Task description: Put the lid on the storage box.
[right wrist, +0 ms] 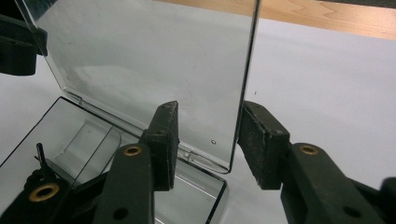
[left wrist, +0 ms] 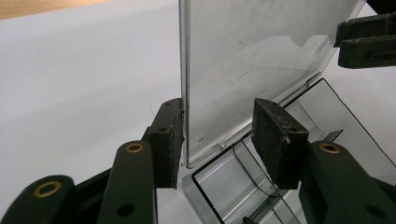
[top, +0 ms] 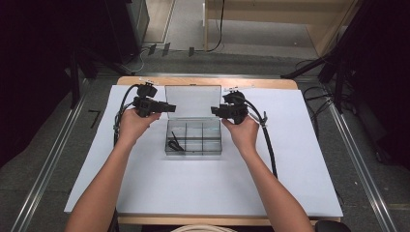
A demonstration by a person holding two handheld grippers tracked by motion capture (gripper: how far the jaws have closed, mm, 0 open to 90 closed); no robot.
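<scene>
Lid of box stands upright, unclosed. Left gripper and right gripper straddle its edges, fingers apart, not clamped. Closing remains.

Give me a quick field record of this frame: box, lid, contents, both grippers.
box: clear compartment box, on white sheet
lid: open, upright
contents: small black item in front-left compartment
left gripper: straddles lid's left edge; outer pad touching, inner pad apart
right gripper: straddles lid's right edge; outer pad at the edge, inner pad apart
</scene>
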